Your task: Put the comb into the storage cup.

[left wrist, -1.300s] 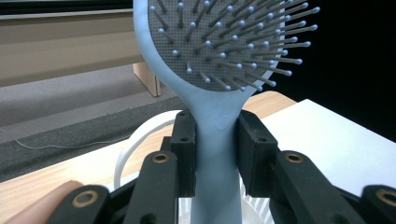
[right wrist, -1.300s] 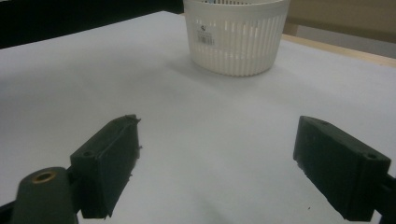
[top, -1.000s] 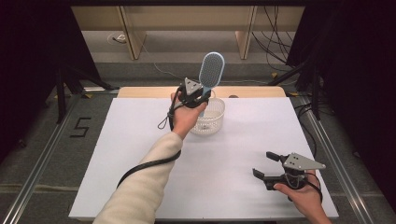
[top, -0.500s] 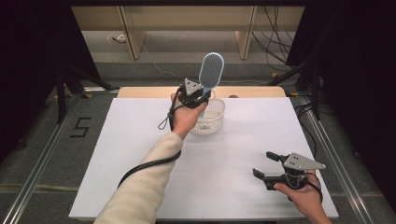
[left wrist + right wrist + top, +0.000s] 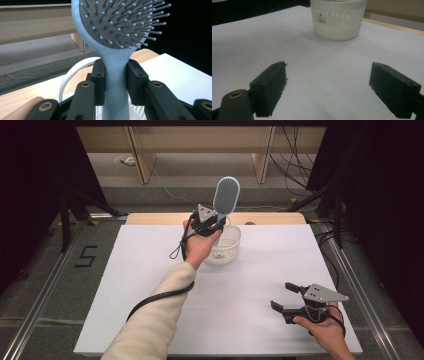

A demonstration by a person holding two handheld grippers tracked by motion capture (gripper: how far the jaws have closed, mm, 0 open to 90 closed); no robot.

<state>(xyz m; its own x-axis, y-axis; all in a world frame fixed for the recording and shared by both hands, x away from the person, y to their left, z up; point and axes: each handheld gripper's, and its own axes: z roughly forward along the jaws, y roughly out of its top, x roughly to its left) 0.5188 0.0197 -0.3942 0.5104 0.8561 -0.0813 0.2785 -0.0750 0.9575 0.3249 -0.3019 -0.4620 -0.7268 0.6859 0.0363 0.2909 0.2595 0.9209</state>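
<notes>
Nearest the camera, right gripper [image 5: 285, 301] low over the white table [image 5: 150, 270] at the near right corner, jaws spread wide with nothing between. Farther back, white slatted basket [image 5: 227, 247] sitting near the far edge. Above it, left gripper [image 5: 115, 75] pinching the handle of a light blue hairbrush [image 5: 120, 27], held upright, bristles facing the camera.

High view looks down and forward over the whole white table [image 5: 150, 270]. Both gripper views sit low and close behind their jaws, each catching the white basket [image 5: 338, 21].
</notes>
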